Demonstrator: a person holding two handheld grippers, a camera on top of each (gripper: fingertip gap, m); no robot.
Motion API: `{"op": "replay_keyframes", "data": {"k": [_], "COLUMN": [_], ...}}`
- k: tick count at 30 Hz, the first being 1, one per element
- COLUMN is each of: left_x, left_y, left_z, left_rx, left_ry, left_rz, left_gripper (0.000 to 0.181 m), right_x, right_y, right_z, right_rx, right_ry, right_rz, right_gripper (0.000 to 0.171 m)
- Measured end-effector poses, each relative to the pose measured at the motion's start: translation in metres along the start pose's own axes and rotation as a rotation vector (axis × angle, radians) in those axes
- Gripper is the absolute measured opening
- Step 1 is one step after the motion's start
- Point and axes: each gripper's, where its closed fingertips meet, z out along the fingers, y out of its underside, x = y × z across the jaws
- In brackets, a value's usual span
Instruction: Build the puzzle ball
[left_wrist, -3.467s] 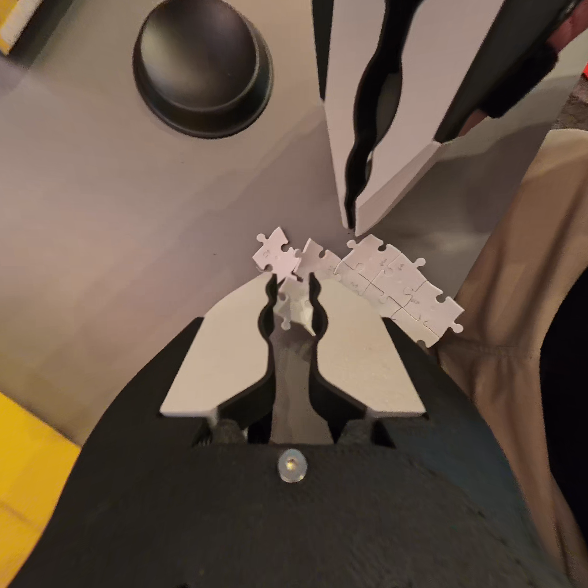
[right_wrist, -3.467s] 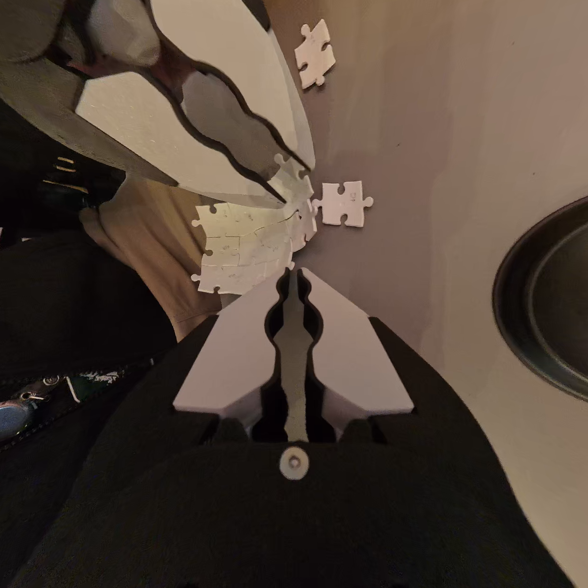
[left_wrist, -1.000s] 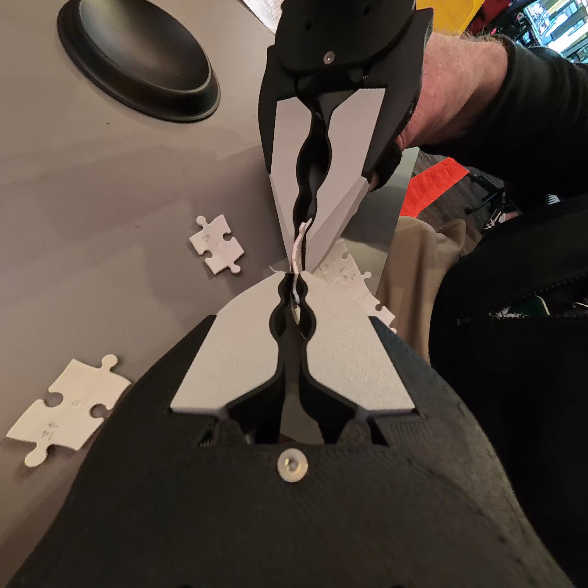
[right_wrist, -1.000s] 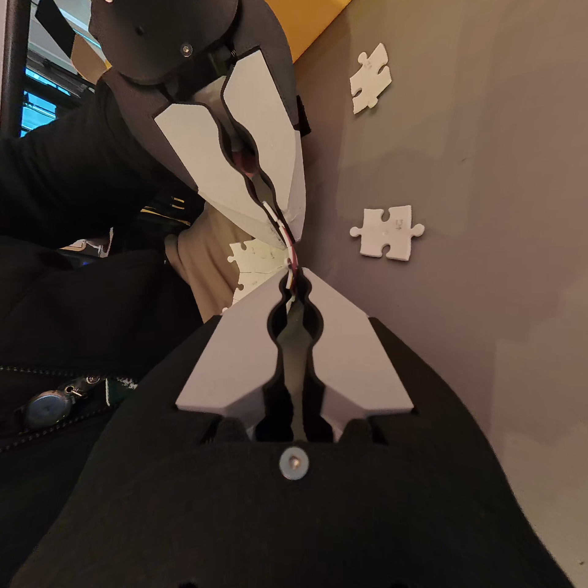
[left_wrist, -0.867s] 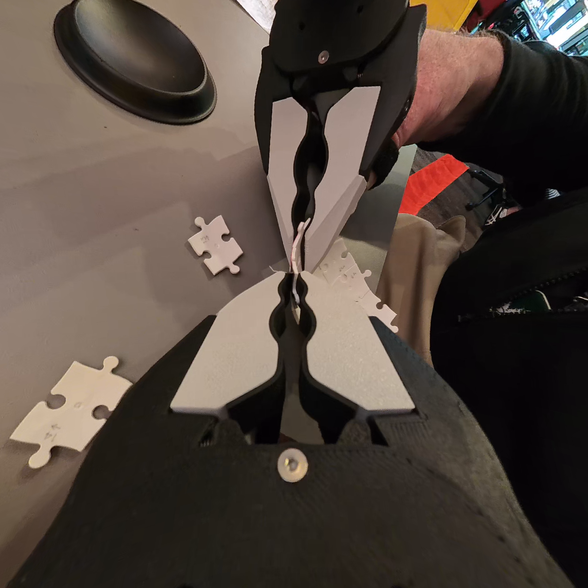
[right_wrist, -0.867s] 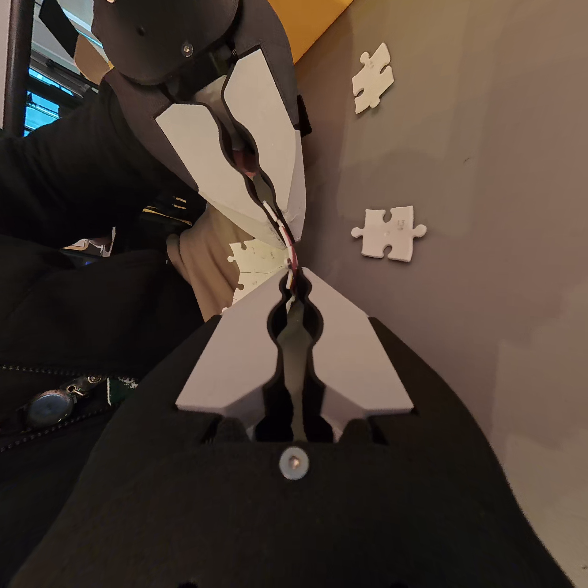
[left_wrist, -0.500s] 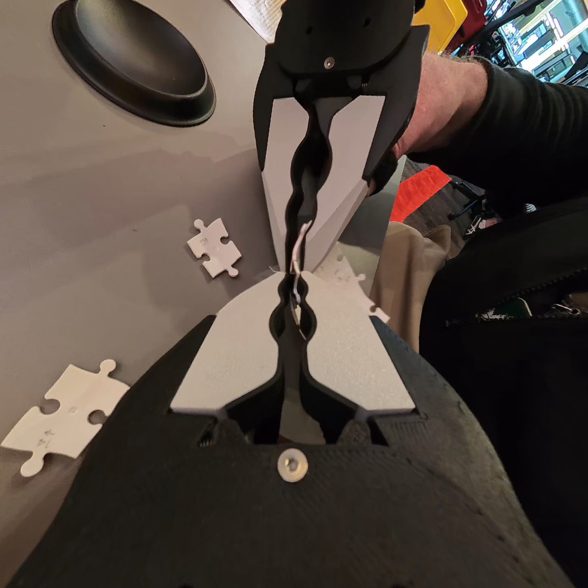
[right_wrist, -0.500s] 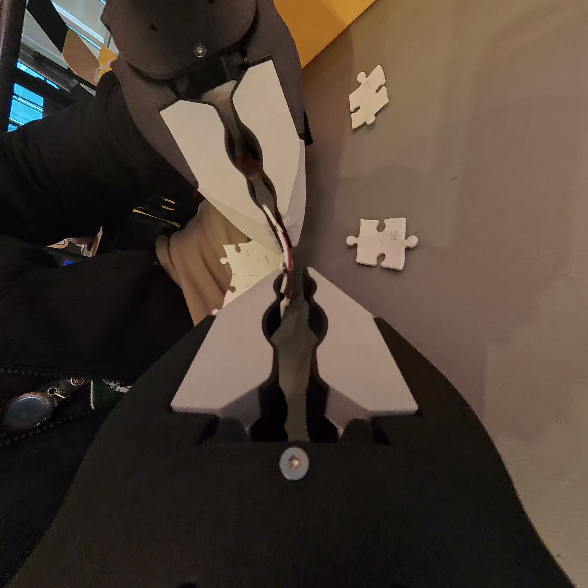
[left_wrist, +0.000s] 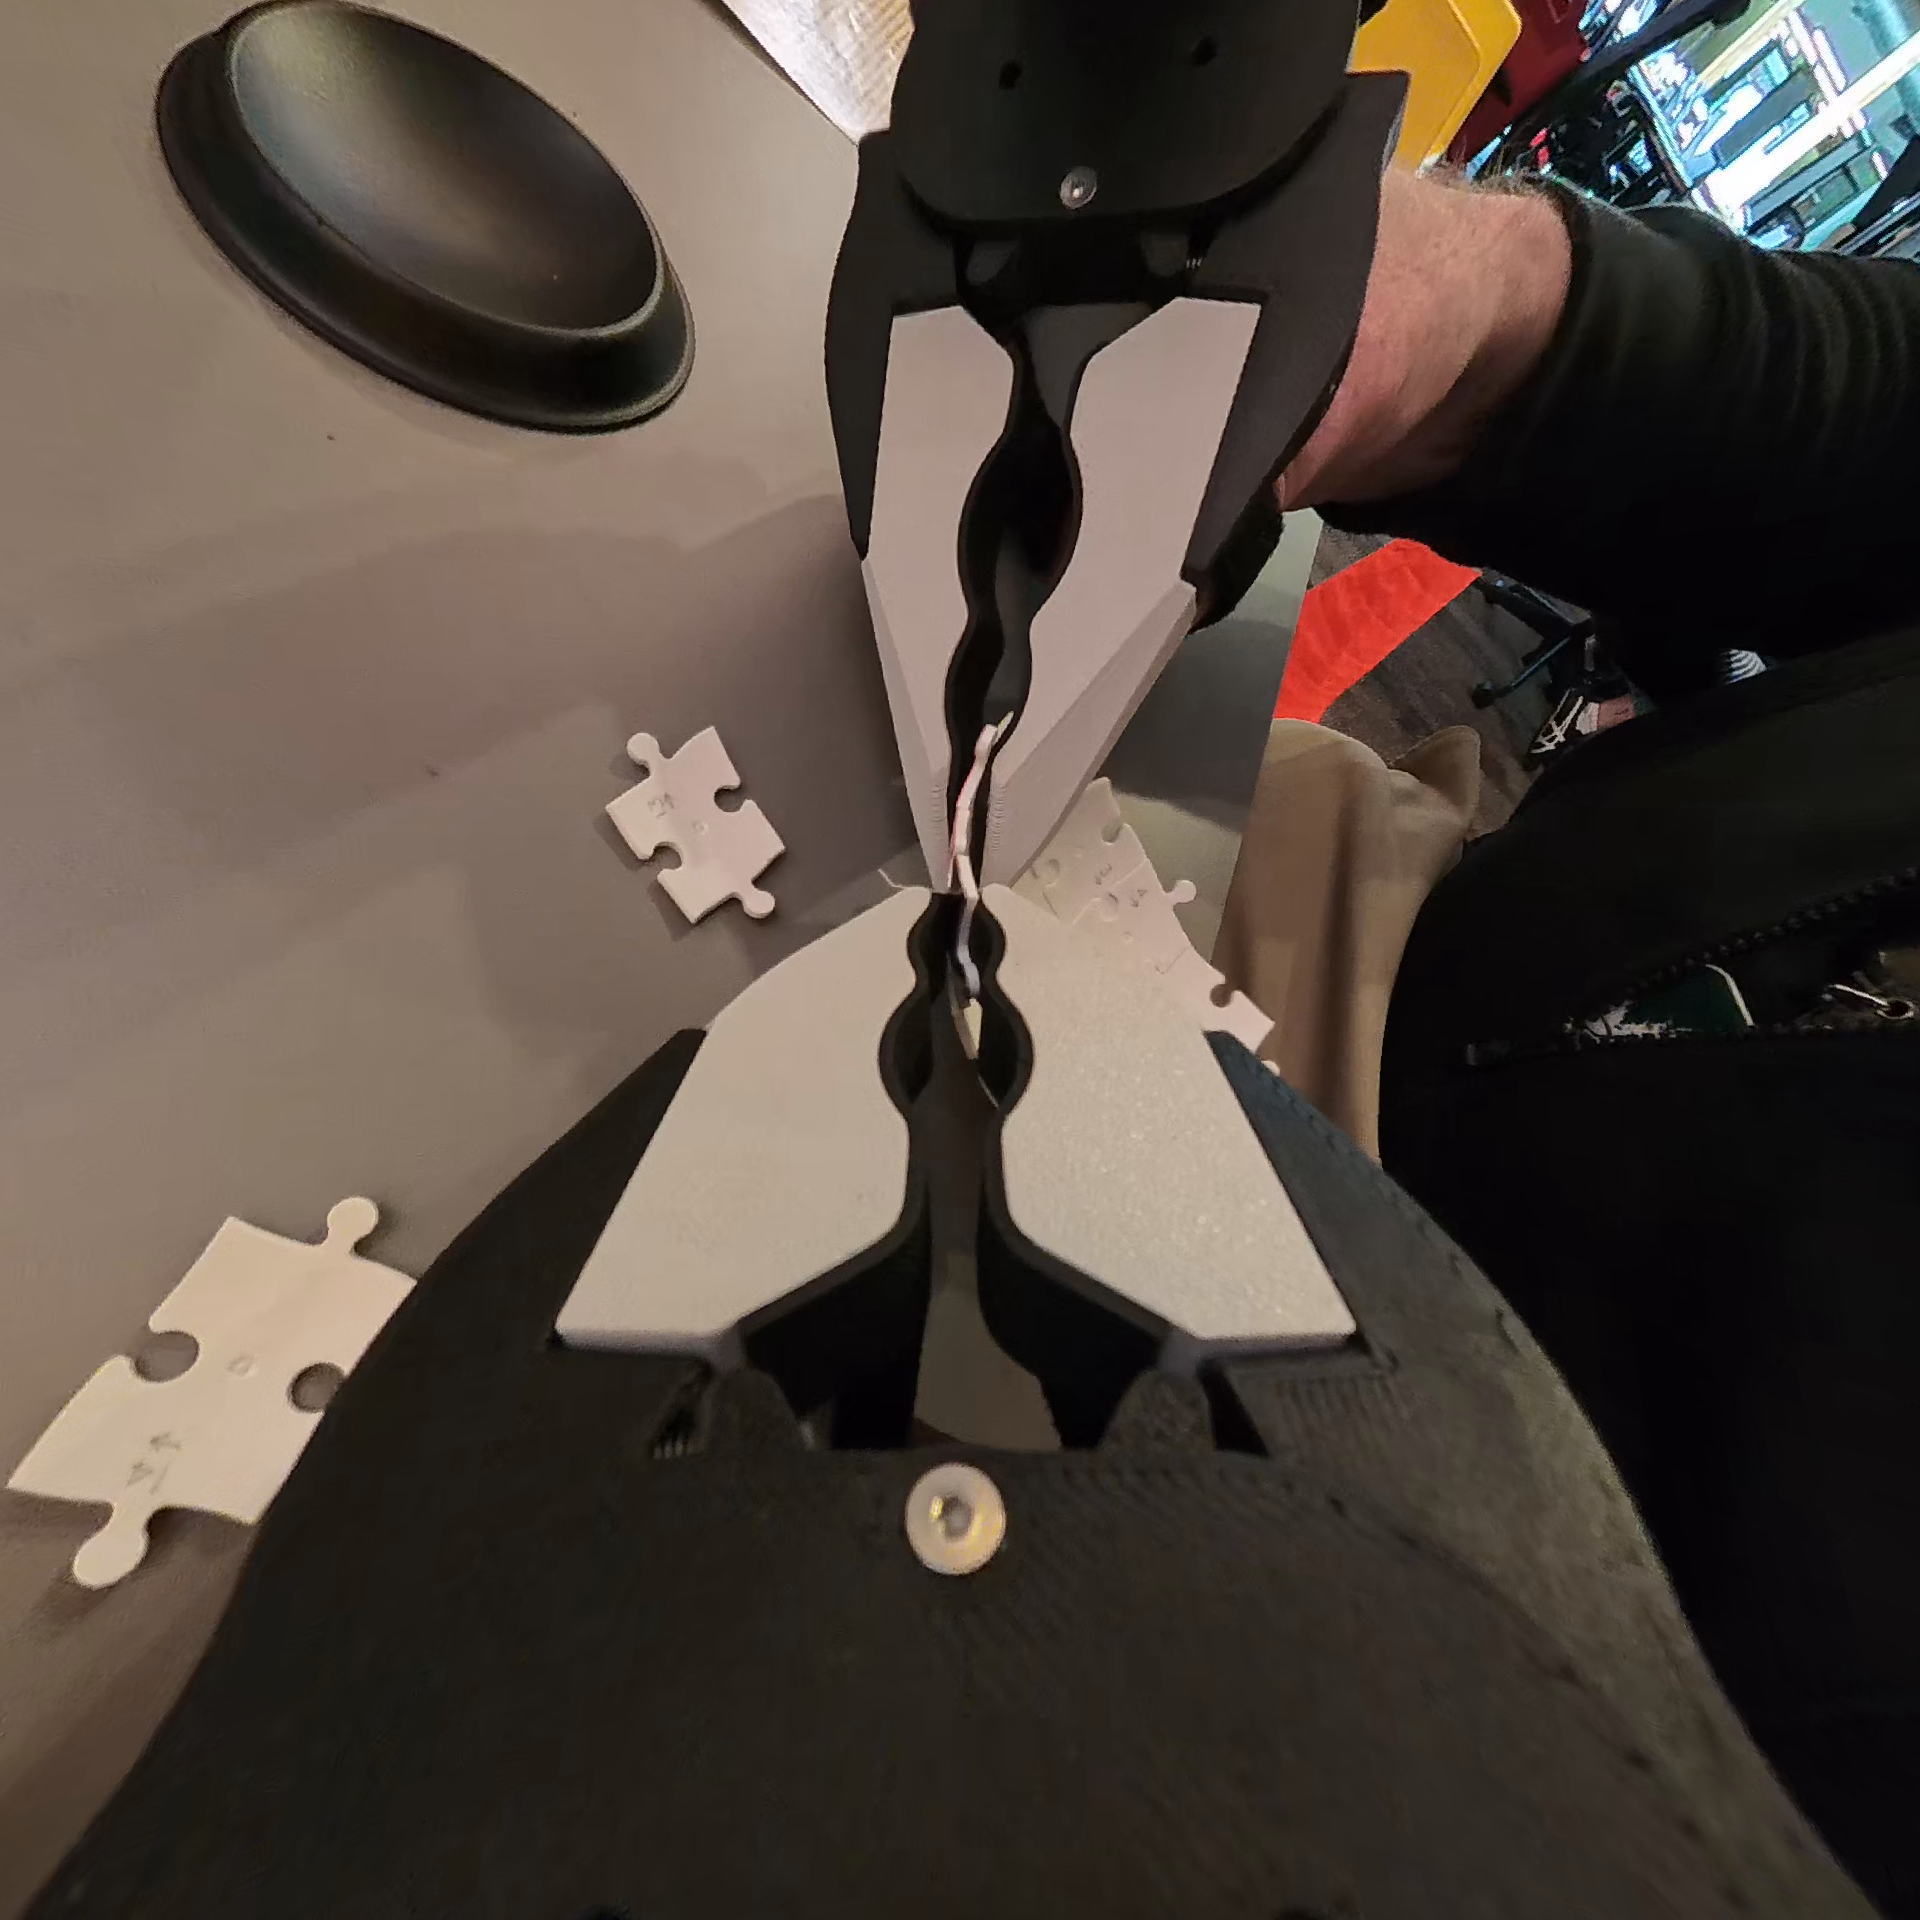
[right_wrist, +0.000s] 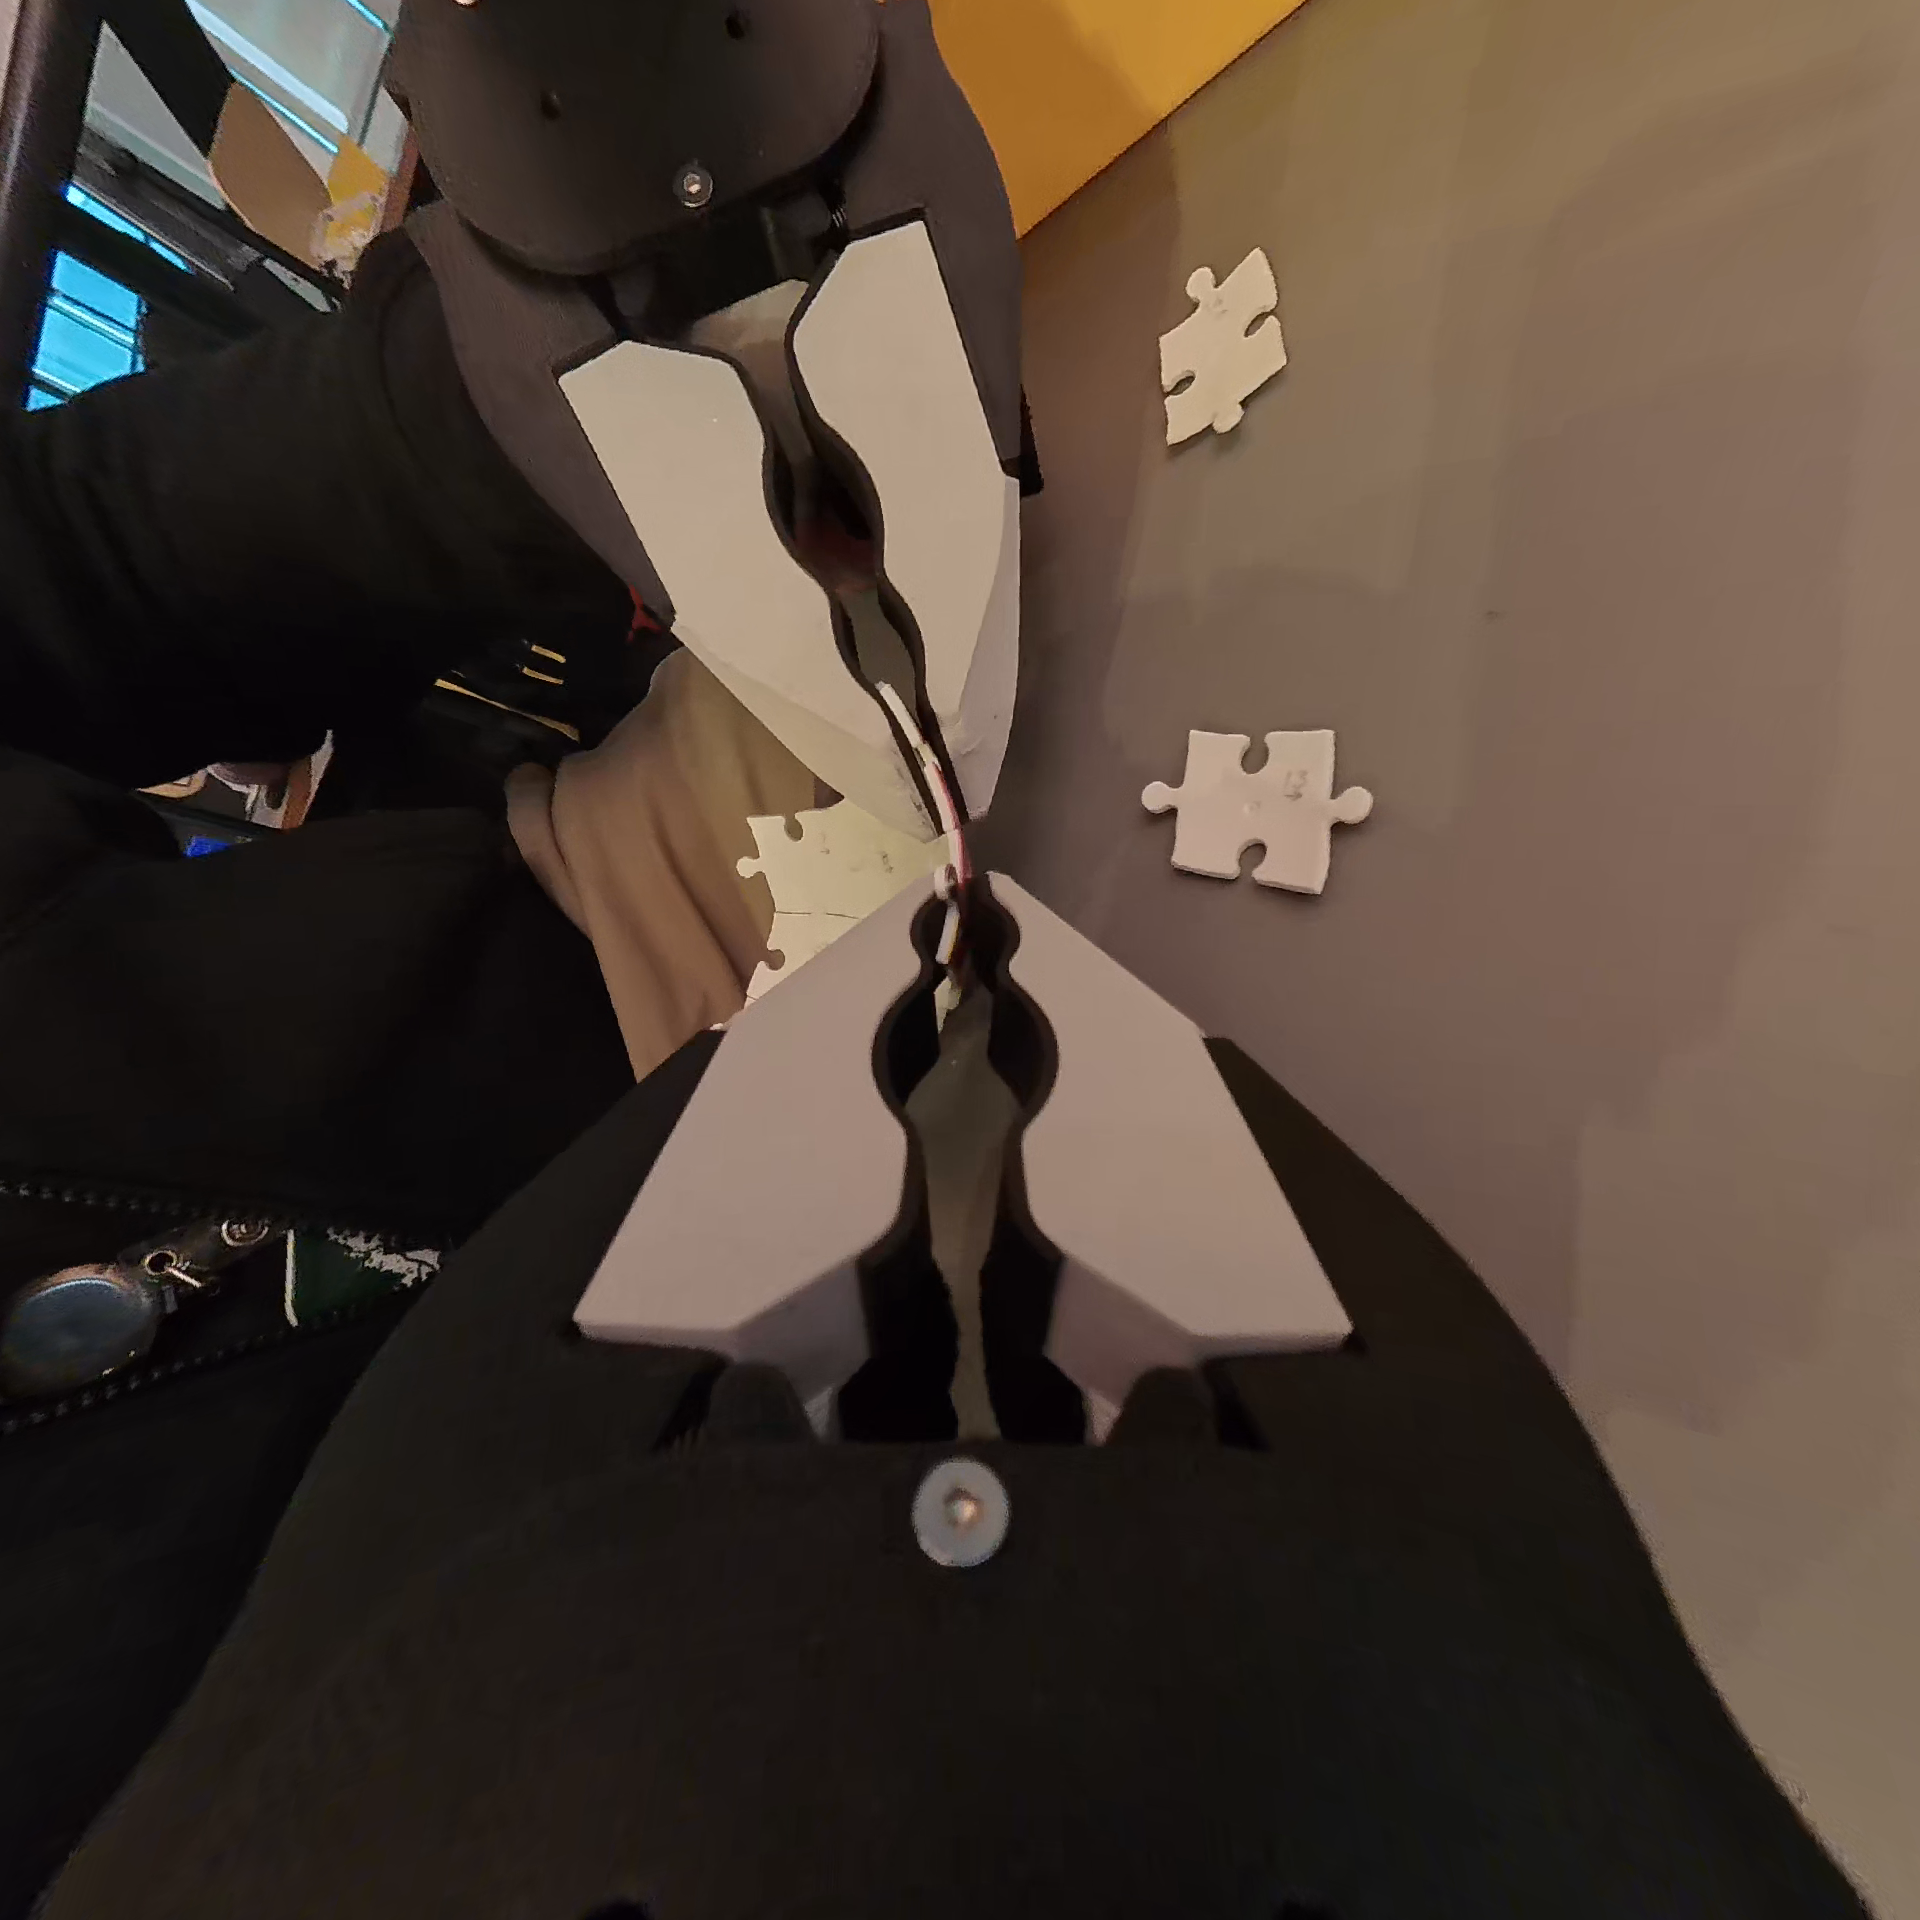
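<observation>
Left wrist view: the left gripper (left_wrist: 961, 914) pinches a puzzle piece (left_wrist: 966, 935) edge-on in its jaws. At 12 o'clock the right gripper (left_wrist: 966, 831) pinches a second piece (left_wrist: 975, 779); the edges meet. A joined section (left_wrist: 1132, 904) lies at 1 o'clock on the grey worktop (left_wrist: 312, 727).

Right wrist view: the right gripper (right_wrist: 961, 899) meets the left gripper (right_wrist: 940, 800) at 12 o'clock. Two loose pieces (right_wrist: 1257, 810) lie at 1 o'clock.

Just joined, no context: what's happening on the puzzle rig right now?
A person holds both claws tip to tip above the grey table. The left claw and right claw are each shut on a thin white puzzle piece seen edge-on, pressing the two together. A joined patch of pieces lies at the table edge below; two loose pieces and a black dish lie nearby.
</observation>
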Motion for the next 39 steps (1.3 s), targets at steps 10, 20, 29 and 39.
{"op": "replay_keyframes", "data": {"k": [10, 20, 29, 39], "left_x": [-0.005, -0.007, -0.004, -0.006], "left_y": [-0.002, 0.01, 0.017, 0.006], "left_z": [-0.001, -0.002, 0.003, 0.001], "left_rx": [0.002, -0.065, -0.113, -0.051], "left_ry": [-0.007, -0.018, -0.016, -0.031], "left_rz": [-0.028, -0.079, -0.097, -0.106], "left_gripper": [0.005, 0.029, 0.004, 0.003], "right_x": [0.005, 0.008, 0.009, 0.006], "right_y": [0.004, 0.003, 0.003, 0.001], "right_z": [-0.006, -0.01, -0.011, -0.015], "right_rx": [-0.026, -0.013, -0.004, 0.031], "right_ry": [0.04, 0.062, 0.084, 0.054], "right_rz": [0.003, 0.017, 0.011, 0.054], "right_gripper": [0.012, 0.001, 0.001, 0.013]}}
